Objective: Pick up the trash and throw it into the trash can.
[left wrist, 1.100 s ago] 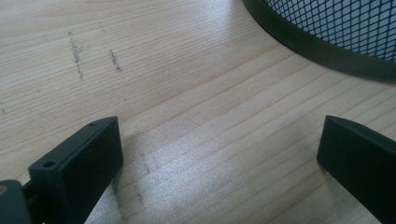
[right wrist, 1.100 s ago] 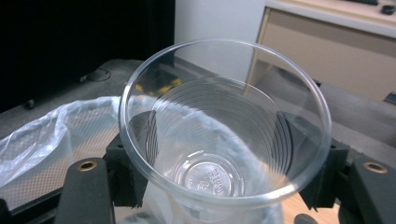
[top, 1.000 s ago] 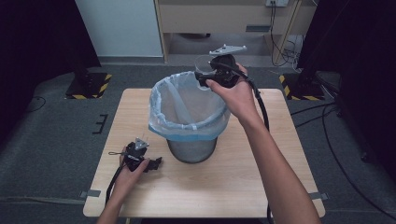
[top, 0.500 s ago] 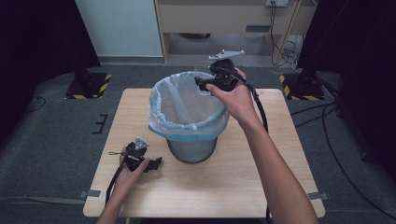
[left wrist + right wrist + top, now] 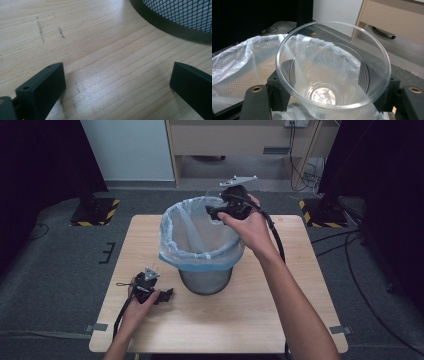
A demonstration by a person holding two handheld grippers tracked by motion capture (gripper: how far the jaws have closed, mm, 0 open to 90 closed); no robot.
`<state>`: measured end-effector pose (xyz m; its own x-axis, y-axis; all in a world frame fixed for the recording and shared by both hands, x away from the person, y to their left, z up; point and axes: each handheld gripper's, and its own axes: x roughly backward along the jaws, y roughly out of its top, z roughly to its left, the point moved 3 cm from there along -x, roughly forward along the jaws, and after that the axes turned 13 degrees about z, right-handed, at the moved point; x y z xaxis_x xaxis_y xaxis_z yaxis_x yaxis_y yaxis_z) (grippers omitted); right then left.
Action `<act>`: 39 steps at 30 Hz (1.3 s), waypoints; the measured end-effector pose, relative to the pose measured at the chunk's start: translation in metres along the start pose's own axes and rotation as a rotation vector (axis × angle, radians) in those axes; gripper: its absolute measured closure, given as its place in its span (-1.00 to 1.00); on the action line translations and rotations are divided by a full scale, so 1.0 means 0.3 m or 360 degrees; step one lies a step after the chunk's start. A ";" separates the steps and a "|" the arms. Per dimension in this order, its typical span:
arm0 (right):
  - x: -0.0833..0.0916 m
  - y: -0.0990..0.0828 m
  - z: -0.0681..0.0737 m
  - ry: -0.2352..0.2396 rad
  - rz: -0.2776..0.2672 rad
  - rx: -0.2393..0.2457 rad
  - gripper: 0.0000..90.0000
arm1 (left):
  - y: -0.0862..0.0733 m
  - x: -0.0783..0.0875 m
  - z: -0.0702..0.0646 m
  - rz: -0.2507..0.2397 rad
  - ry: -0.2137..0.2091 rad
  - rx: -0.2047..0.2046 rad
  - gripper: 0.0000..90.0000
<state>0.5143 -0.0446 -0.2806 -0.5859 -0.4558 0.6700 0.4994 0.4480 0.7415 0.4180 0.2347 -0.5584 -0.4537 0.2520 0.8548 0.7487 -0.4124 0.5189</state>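
Wooden surface (image 5: pixel 280 320) carries the bin (image 5: pixel 202 247) at frame centre, where the right tongs (image 5: pixel 215 212) pinch a clear cup (image 5: pixel 332 75) over its upper-right rim, their jaws just easing apart, drop seemingly pending; left tongs (image 5: pixel 167 295) rest spread, lower left.

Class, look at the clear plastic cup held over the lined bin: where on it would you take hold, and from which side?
Grip the clear plastic cup across its lower body, from the side. It tapers and its walls look thin, so the narrower, ribbed part near the base probably resists squeezing better than the open rim. The right claw already straddles it there, above the bin.
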 end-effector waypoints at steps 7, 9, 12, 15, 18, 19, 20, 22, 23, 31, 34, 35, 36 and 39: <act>-0.007 -0.006 0.006 0.0020 0.0035 -0.0003 -0.62 | 0.000 0.000 0.000 0.0000 0.0000 0.0000 -1.00; -0.005 -0.008 0.005 0.0025 0.0029 -0.0014 -0.74 | 0.000 0.000 0.000 0.0000 0.0000 0.0000 -1.00; -0.002 -0.010 0.001 0.0039 0.0011 -0.0037 -0.82 | 0.000 0.000 0.000 0.0000 -0.0001 0.0000 -1.00; -0.002 -0.012 -0.001 0.0032 0.0011 -0.0037 -0.85 | 0.000 0.000 0.000 0.0000 0.0000 0.0000 -1.00; 0.003 -0.012 -0.010 0.0014 -0.0007 -0.0051 -0.89 | 0.000 0.000 0.000 0.0000 0.0000 0.0000 -1.00; 0.005 -0.013 -0.014 0.0007 -0.0010 -0.0052 -0.89 | 0.000 0.000 0.000 0.0000 0.0000 0.0000 -1.00; 0.007 -0.013 -0.018 0.0003 -0.0015 -0.0061 -0.89 | 0.000 0.000 0.000 0.0000 0.0000 -0.0001 -1.00; 0.012 -0.014 -0.030 -0.0009 -0.0021 -0.0075 -0.90 | 0.000 0.000 0.000 0.0000 -0.0001 0.0000 -1.00; 0.012 -0.014 -0.030 -0.0009 -0.0021 -0.0075 -0.90 | 0.000 0.000 0.000 0.0000 -0.0001 0.0000 -1.00; 0.031 -0.027 -0.079 -0.0038 -0.0045 -0.0139 -0.90 | 0.000 0.000 0.000 0.0000 -0.0001 -0.0001 -1.00; 0.040 -0.033 -0.099 -0.0049 -0.0051 -0.0159 -0.91 | 0.000 0.000 0.000 0.0000 -0.0001 -0.0001 -1.00; 0.042 -0.035 -0.105 -0.0053 -0.0049 -0.0166 -0.91 | 0.000 0.000 0.000 0.0000 -0.0001 -0.0001 -1.00; 0.044 -0.037 -0.111 -0.0058 -0.0049 -0.0171 -0.91 | 0.000 0.000 0.000 0.0000 -0.0001 -0.0001 -1.00; 0.052 -0.043 -0.131 -0.0069 -0.0057 -0.0196 -0.91 | 0.000 0.000 0.000 0.0000 -0.0001 -0.0002 -1.00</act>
<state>0.5238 -0.0877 -0.2784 -0.6305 -0.4347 0.6431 0.5509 0.3331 0.7652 0.4179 0.2346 -0.5584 -0.4531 0.2526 0.8549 0.7482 -0.4136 0.5188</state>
